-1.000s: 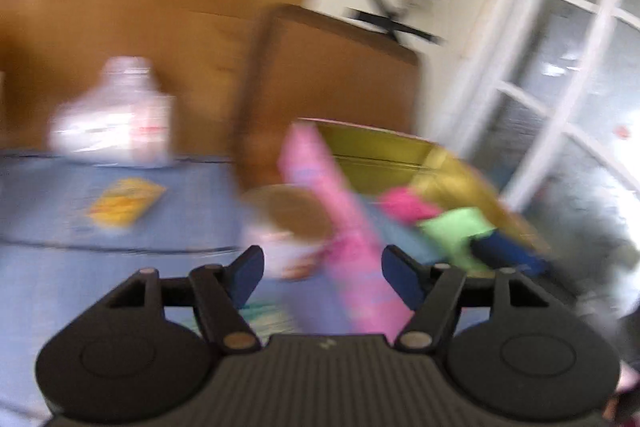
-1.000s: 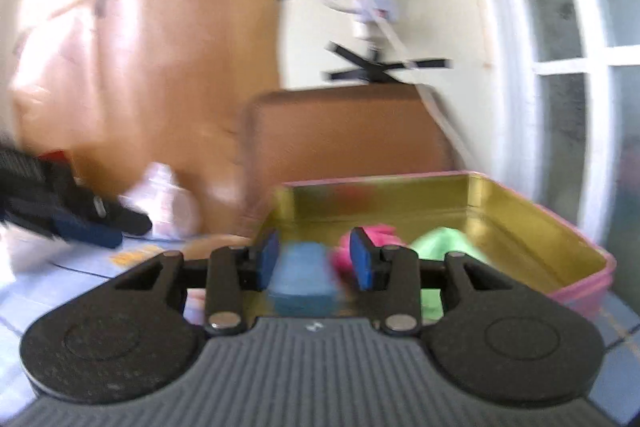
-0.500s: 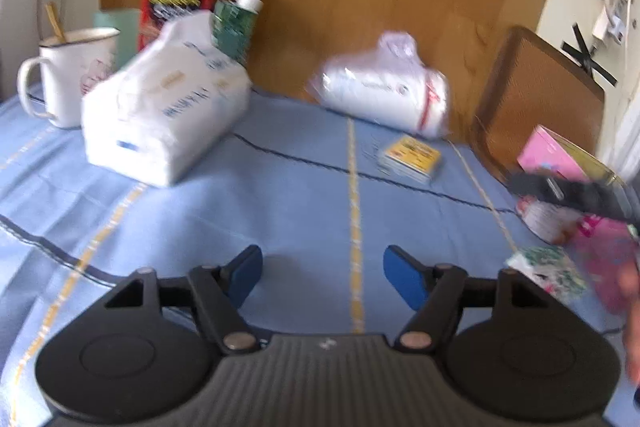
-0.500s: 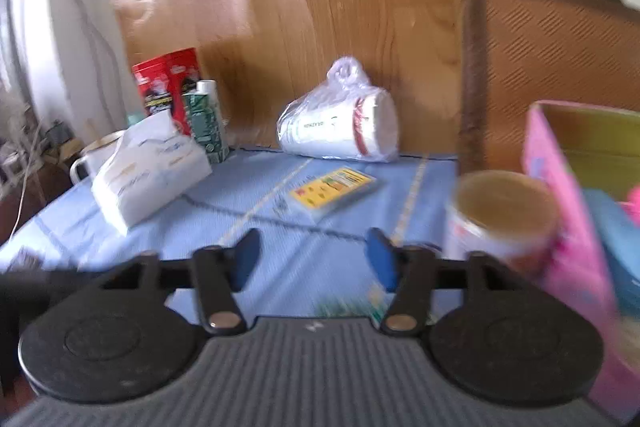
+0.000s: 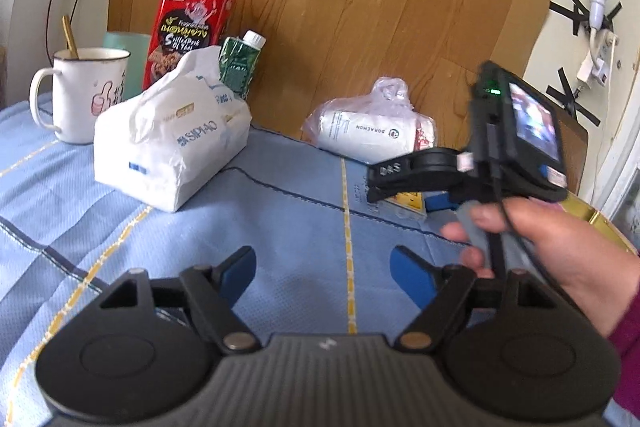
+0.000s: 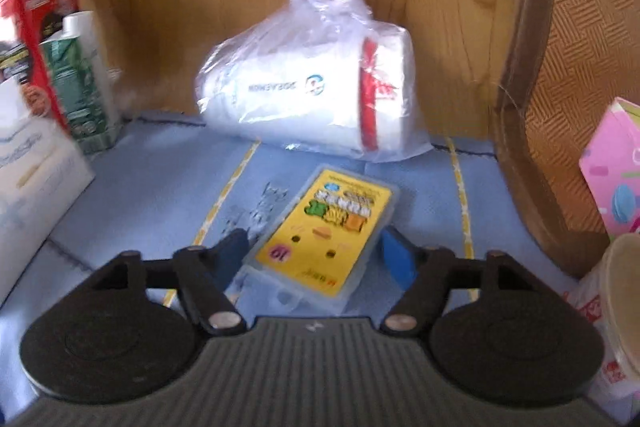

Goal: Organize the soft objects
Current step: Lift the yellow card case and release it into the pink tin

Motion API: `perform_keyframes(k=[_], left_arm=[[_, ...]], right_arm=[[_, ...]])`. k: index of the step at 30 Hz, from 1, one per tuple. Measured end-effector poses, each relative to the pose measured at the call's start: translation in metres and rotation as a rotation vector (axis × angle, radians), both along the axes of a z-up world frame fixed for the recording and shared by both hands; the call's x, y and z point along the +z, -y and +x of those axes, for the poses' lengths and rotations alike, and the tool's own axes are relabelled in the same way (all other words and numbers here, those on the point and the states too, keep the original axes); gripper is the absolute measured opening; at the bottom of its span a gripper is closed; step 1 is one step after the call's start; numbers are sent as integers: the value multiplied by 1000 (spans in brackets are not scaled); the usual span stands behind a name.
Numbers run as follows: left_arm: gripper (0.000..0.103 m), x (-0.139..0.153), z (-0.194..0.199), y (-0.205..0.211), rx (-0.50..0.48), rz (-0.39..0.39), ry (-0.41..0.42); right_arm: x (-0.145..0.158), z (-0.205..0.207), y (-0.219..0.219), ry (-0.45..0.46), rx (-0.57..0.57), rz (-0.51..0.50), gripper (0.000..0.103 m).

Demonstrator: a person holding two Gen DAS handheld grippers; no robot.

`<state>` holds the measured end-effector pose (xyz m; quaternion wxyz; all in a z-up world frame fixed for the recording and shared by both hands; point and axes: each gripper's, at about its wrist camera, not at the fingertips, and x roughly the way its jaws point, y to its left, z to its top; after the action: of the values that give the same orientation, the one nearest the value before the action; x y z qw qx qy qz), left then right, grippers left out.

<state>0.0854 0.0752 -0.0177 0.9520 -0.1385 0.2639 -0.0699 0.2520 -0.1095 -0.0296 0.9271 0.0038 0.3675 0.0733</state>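
I am looking across a blue quilted tablecloth (image 5: 280,227) backed by a wood-grain board (image 5: 360,7). Largest on it, at ten o'clock in the left wrist view, is sitting a white soft tissue pack (image 5: 168,143), its long axis running from seven toward one o'clock. At one o'clock a clear plastic bag holding a stack of white paper cups (image 6: 316,87) is lying on its side against the board. Behind the tissues are standing a red snack box (image 5: 188,27) and a green carton (image 5: 240,63); a white mug (image 5: 84,95) with a spoon in it is sitting at nine o'clock.

My left gripper (image 5: 324,273) is hovering with its jaws opening and nothing between them; the tissue pack is lying ahead and to its left, well apart. My right gripper (image 6: 310,259) is closing slightly, jaws wide apart, and a yellow-labelled clear plastic case (image 6: 324,231) is lying flat between them, its long axis pointing toward one o'clock; the pads are not pressing on it. The hand (image 5: 548,243) carrying that gripper is showing at three o'clock in the left view. I judge the left gripper nearer the tissues.

At the right view's three o'clock, a pink tin's (image 6: 616,171) wall is showing; I cannot see its contents.
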Motion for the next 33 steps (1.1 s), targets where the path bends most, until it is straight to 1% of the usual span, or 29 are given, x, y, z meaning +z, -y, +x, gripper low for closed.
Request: perform_keyframes(k=[2,4,6,10,13,15,16,18,20,22,23,26,29,30,33], left_arm=[[77,0,0,-2,6,-10,-7],[78,-1,0,-5,12,-20,-10],[79,-1,0,-8,17,-34,-15],[79,-2,3,-11,11,-54,-34],[80,-2,4,-8,-11,-46,-43],[84,-2,4,-4,-32,-35,-45],[84,-2,4,-3,-41,-28,-46],[84,-2,4,1,-52,-11,-54],[84,-3,5,3,-67,-6,-83],[84,-3,6,3,-71,-7,-103],[84,-3,5,2,-70,-9,-103],[84,-3,2,-1,-65,-29,-111],[84,1,-10,-2,-58,-48,-119],[84,3,-16,0,-68,-62,-123],[79,12,-31,9,-113,-99,-140]], right_arm=[[2,-12,5,-11,37,4,67],[4,-30,8,-15,76,10,66],[7,-52,7,-10,138,6,65],[6,-106,14,9,277,-4,65],[4,-154,25,40,376,-8,65],[2,-178,27,67,428,-3,65],[2,-195,31,75,451,2,65],[0,-219,39,93,458,13,65],[-5,-236,45,113,458,24,65],[-7,-248,51,139,441,28,65],[-9,-253,55,152,421,36,67],[-13,-258,68,161,372,87,77],[-13,-262,73,166,372,103,78],[-14,-263,73,171,377,98,78],[-15,-261,69,183,386,88,79]])
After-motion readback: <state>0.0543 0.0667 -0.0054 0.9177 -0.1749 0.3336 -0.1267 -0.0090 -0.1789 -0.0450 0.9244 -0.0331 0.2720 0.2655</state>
